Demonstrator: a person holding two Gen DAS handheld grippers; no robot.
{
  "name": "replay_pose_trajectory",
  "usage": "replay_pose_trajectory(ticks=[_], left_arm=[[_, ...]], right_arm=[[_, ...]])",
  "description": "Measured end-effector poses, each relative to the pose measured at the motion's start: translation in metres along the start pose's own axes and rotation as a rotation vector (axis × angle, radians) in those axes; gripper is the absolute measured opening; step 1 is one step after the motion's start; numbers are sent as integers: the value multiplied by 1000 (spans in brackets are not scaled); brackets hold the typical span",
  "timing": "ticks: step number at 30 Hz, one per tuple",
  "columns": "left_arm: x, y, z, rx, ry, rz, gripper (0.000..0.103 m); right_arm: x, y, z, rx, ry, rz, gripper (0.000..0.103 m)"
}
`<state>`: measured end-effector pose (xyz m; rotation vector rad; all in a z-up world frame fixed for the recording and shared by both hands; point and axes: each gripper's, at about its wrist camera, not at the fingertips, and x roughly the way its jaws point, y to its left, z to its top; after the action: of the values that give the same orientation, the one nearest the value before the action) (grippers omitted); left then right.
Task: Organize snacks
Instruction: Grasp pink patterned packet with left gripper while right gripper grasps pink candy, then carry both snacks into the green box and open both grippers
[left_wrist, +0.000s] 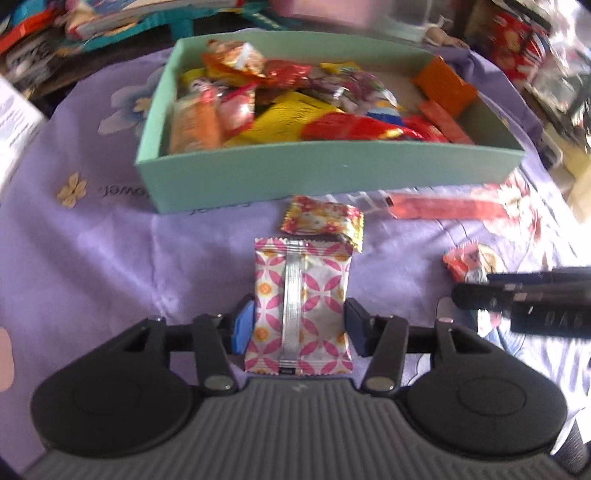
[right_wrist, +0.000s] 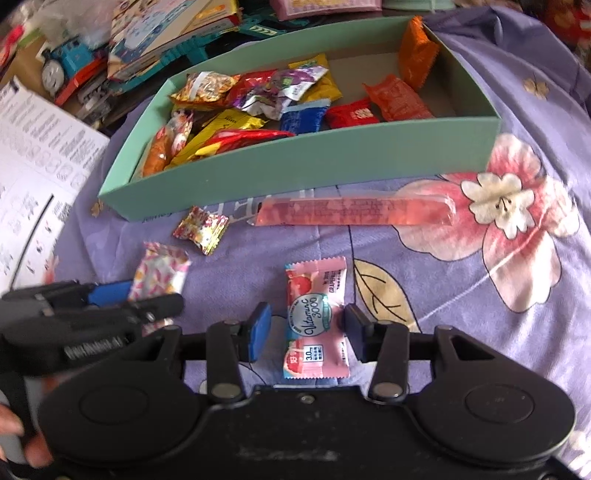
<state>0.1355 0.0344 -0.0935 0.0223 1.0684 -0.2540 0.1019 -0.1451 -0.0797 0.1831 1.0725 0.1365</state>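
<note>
A mint green box (left_wrist: 325, 173) (right_wrist: 295, 177) holds several snack packets. My left gripper (left_wrist: 301, 328) is open, its jaws on either side of a pink-patterned white packet (left_wrist: 299, 306) lying on the purple cloth; it shows too in the right wrist view (right_wrist: 159, 275). My right gripper (right_wrist: 306, 330) is open around a pink Vitamin C packet (right_wrist: 316, 317), which also shows in the left wrist view (left_wrist: 465, 260). A small red-yellow floral packet (left_wrist: 323, 221) (right_wrist: 201, 229) and a long pink stick pack (left_wrist: 447, 206) (right_wrist: 354, 212) lie in front of the box.
A purple flowered cloth (right_wrist: 517, 206) covers the surface. A white printed sheet (right_wrist: 40, 162) lies at the left. Books, a toy train (right_wrist: 66, 66) and boxes crowd behind the green box. The right gripper's arm (left_wrist: 524, 295) shows in the left wrist view.
</note>
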Motion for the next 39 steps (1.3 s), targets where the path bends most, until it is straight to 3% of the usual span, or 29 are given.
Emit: replay_pose_trajectory(ticks=[3,6,10,15,20,28,39], left_arm=[[1,0,2,-4,3,9,52],[3,-8,0,31,-5,45,52],[2,-17,-1,52,2,77,51],[-14,-22,2,43,-2,16,51],[-46,-38,16,69,-66,-43,51],[-63,-63,81,114,-163,-42,51],[1,-95,190,163,-134,-14,51]], right_arm=[[2,14,-7,-122,-32,-62,44],[1,22,-14,-197,-53,-114,32],[-8,14,-14,-148,-54,-87,30],[-31,2,-7,-77,-90,-40,30],[-55,-8,6,-22,-131,14,31],[-79,-40,61,78,-220,39,31],[-34,-80,170,179,-231,62,31]])
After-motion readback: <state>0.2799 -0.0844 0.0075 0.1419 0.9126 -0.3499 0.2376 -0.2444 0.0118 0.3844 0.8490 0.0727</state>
